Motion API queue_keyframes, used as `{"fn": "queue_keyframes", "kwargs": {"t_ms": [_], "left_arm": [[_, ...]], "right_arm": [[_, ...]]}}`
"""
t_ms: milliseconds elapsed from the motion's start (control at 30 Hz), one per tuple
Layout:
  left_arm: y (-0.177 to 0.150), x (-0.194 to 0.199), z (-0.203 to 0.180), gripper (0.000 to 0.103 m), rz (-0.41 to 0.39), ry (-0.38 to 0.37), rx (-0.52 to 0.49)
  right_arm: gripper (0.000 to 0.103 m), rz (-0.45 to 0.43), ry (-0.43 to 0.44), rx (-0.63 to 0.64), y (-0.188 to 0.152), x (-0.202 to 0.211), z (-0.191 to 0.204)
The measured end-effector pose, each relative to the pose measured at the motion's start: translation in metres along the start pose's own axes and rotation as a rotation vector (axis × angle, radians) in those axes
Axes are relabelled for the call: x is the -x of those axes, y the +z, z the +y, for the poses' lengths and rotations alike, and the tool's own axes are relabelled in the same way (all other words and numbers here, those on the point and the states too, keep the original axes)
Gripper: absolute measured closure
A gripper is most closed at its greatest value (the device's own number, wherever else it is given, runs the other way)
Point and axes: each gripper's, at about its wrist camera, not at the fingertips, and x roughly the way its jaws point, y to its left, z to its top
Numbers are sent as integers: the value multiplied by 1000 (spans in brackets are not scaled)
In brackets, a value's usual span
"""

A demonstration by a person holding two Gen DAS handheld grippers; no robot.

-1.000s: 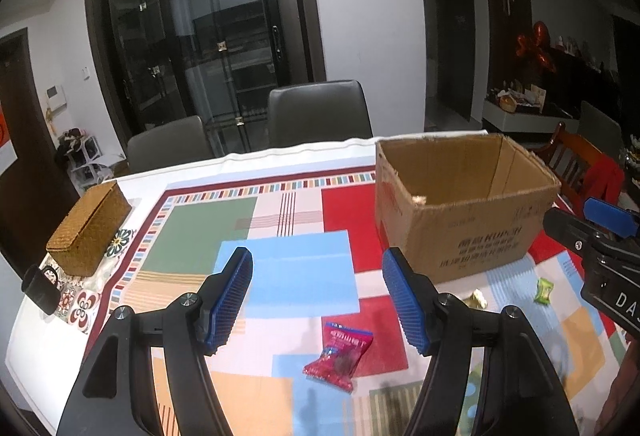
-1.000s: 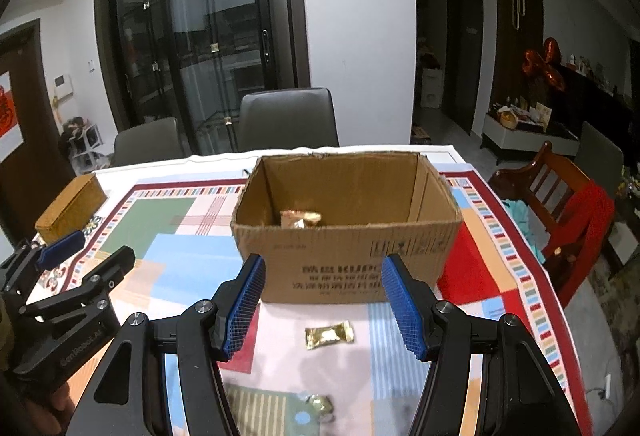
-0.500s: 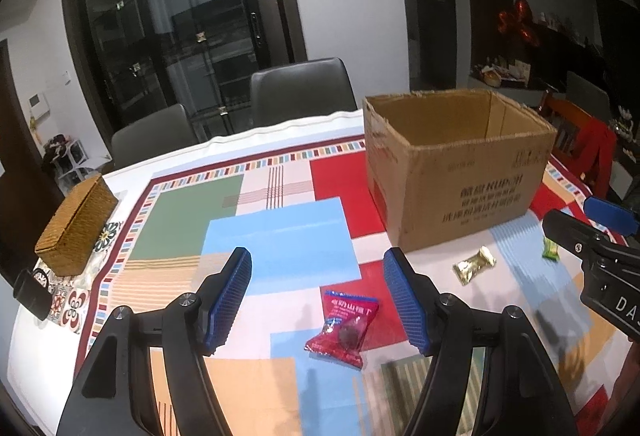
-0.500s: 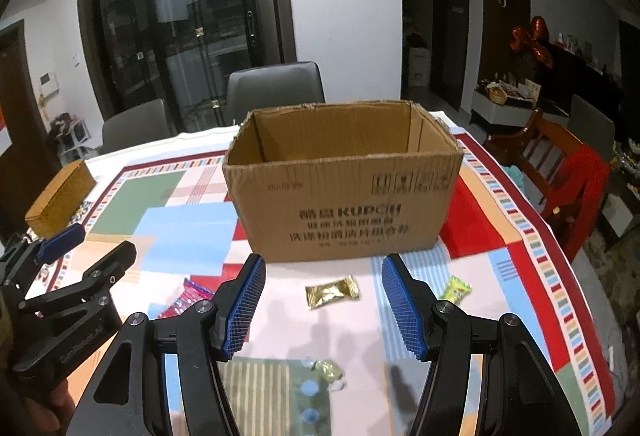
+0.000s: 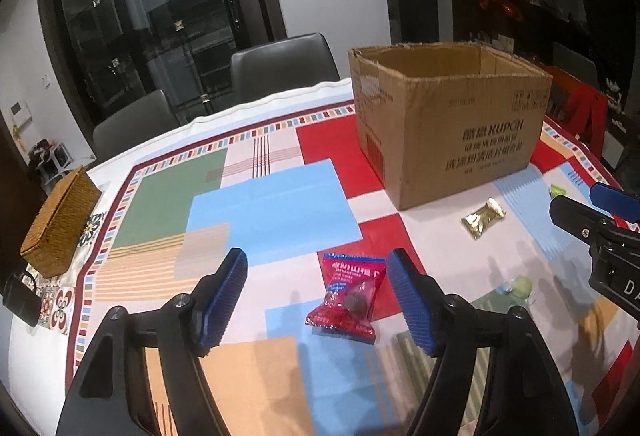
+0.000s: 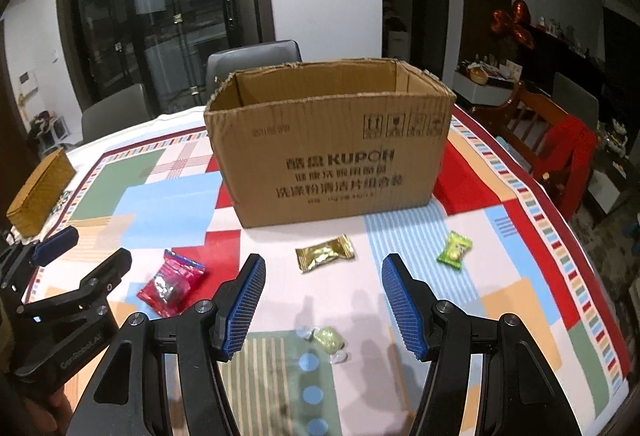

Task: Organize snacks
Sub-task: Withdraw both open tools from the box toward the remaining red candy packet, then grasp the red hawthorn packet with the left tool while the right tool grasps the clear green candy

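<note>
In the left wrist view, the left gripper (image 5: 316,278) hangs over the patterned tablecloth (image 5: 264,196) with its jaws wide apart; they have just been opening and hold nothing. The red snack packet (image 5: 348,294) lies on the cloth between the blue pads, nearer the pad at 3 o'clock, with white writing too small to read. The cardboard box (image 5: 448,124), at 1 o'clock, shows the print "KUPOH". A gold candy (image 5: 482,218) lies before it.

In the right wrist view, the right gripper (image 6: 324,302) is about half open and empty. The gold candy (image 6: 325,252) lies at 12 o'clock just beyond the pads, a green candy (image 6: 454,250) at 2 o'clock. The left gripper's (image 6: 76,260) body reads "GenRobot.AI".
</note>
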Motion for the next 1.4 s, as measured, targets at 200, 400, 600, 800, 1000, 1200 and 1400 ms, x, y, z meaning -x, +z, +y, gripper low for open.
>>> {"fn": "queue_keyframes", "kwargs": {"t_ms": [200, 400, 600, 800, 1000, 1200, 1400], "left_arm": [[-9, -13, -1, 30, 27, -21, -11], [-15, -28, -5, 29, 53, -41, -33], [-21, -43, -5, 29, 84, -50, -39], [-28, -58, -7, 29, 112, -59, -47], [-33, -71, -10, 29, 138, -67, -47], [-37, -84, -12, 29, 162, -68, -48], [-40, -91, -13, 29, 168, -79, -44]], "right_arm": [[41, 15, -29, -12, -14, -7, 3], [41, 24, -59, -36, -25, -13, 2], [41, 55, -89, -44, -33, -26, 2], [41, 95, -109, -55, -42, -41, 0], [41, 135, -124, -61, -50, -54, -1], [41, 166, -131, -54, -58, -66, 0], [41, 188, -127, -48, -63, -75, 1]]}}
